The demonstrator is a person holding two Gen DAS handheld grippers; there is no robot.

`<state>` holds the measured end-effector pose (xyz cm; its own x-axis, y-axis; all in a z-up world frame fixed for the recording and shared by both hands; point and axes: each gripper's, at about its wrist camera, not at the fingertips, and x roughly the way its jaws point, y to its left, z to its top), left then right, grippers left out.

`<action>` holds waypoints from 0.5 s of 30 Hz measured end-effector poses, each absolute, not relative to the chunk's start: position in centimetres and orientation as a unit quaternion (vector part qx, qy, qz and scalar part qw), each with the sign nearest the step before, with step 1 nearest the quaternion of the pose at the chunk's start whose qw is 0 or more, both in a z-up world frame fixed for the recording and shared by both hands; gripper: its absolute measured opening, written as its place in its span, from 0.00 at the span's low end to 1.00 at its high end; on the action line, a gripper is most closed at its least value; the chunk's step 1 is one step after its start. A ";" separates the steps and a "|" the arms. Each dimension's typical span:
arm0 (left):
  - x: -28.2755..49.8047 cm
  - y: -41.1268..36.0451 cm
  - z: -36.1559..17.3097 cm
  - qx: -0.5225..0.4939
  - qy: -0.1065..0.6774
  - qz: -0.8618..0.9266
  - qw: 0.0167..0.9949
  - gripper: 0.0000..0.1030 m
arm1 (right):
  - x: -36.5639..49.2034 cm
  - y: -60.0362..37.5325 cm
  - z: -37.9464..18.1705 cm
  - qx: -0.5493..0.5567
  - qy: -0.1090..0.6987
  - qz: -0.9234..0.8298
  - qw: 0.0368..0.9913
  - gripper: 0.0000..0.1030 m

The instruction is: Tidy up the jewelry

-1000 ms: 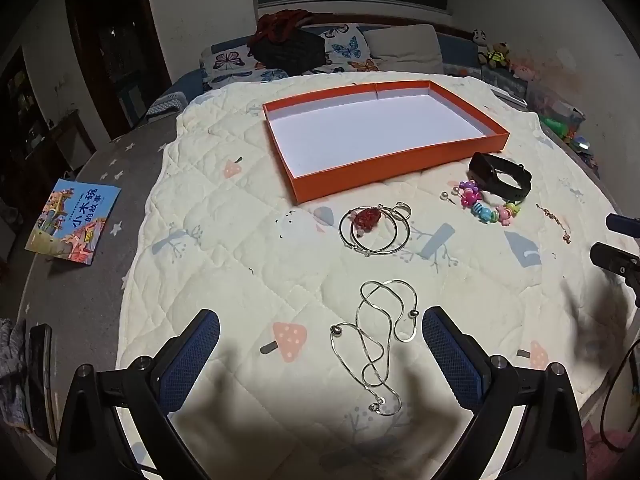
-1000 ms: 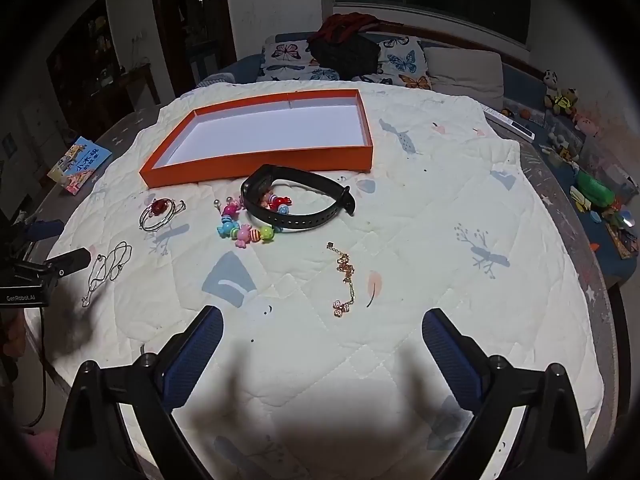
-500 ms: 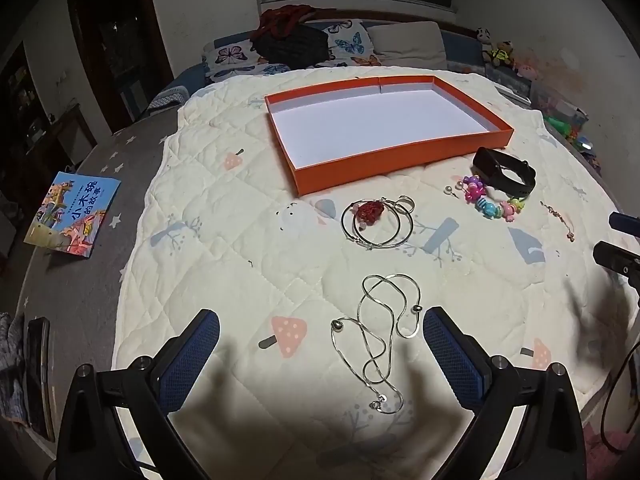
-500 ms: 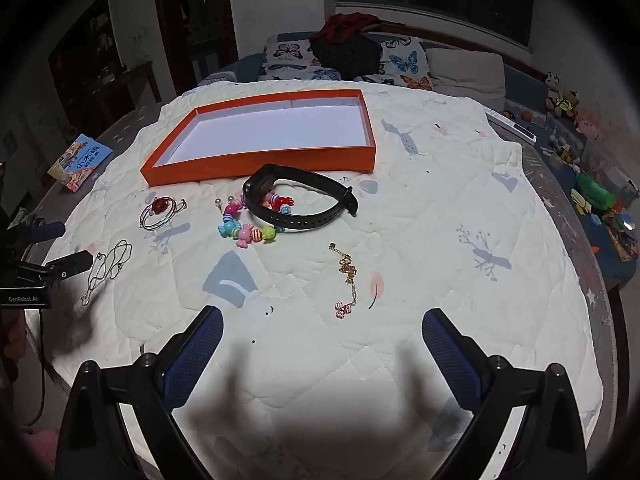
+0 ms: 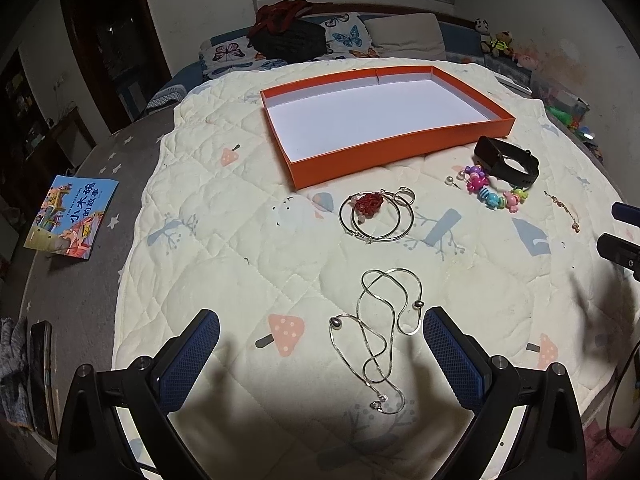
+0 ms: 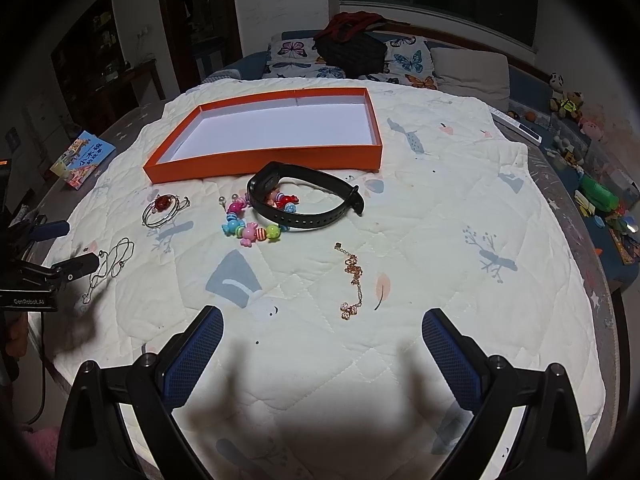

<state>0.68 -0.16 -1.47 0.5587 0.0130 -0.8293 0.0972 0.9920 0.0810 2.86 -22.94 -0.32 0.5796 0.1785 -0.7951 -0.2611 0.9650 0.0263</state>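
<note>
An empty orange tray (image 5: 360, 162) (image 6: 256, 162) lies on the quilted bed. In front of it lie silver bangles with a red charm (image 5: 376, 214) (image 6: 164, 208), a black watch band (image 5: 508, 160) (image 6: 312, 200), a coloured bead bracelet (image 5: 494, 196) (image 6: 252, 230), a rose-gold chain (image 6: 352, 280) (image 5: 564, 210) and a silver necklace (image 5: 384, 328) (image 6: 112, 264). My left gripper (image 5: 320, 340) is open above the silver necklace. My right gripper (image 6: 322, 340) is open just short of the rose-gold chain. Both are empty.
A picture book (image 5: 72, 216) lies on the grey sheet at the left. Pillows and a dark bag (image 5: 292, 40) stand behind the tray. Toys and clutter (image 6: 600, 200) line the right side. The quilt's edge is near both grippers.
Both grippers have shifted slightly; in the left wrist view the tray and jewelry sit a little lower and closer. Both stay open and no jewelry has moved.
</note>
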 end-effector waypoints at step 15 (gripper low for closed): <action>0.4 -0.2 -1.5 0.059 0.468 -0.040 0.881 1.00 | 2.9 -22.6 -0.5 -0.052 0.443 0.128 0.886 1.00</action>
